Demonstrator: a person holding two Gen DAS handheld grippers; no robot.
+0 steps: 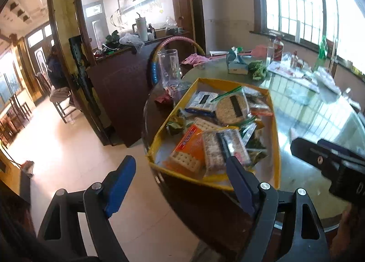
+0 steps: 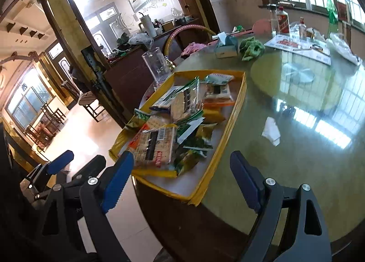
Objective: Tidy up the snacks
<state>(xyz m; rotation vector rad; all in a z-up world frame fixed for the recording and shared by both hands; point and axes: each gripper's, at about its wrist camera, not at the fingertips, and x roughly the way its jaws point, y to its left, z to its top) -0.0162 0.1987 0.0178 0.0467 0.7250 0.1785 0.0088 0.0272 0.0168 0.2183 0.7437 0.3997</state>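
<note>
The left tool [image 1: 180, 184] has its two blue fingers wide apart and holds nothing; it hangs just before the near edge of the round surface [image 1: 303, 120]. The right tool [image 2: 182, 179] is also wide apart and holds nothing, above the same edge.

Just ahead of both tools stands one yellow tray [image 1: 275, 147], at the near left part of the surface [image 2: 285, 147]. In the right wrist view the tray [image 2: 230, 125] begins between the two fingers. The snacks lie in it in a loose pile, and many overlap, so I cannot count them all. Nearest to the left tool I count one orange cracker packet [image 1: 189, 150] and, touching it on the right, one clear cracker packet with a dark label [image 1: 219, 150]. Beyond them lies one round cracker packet [image 1: 230, 109], and left of that one packet with a blue edge [image 1: 200, 102]. Several small green packets [image 2: 196, 143] lie on the right side of the pile.

Right of the tray, apart from it, one crumpled white paper [image 2: 271, 130] lies on the surface. Beyond the tray, to the left, stands one clear plastic cup [image 1: 170, 67]. Farther away are one tissue box [image 1: 237, 65] and one green cloth [image 1: 257, 69] just beside it. Near the window stand one green bottle [image 2: 332, 11] and one white bottle with a red label [image 2: 282, 21].
</note>
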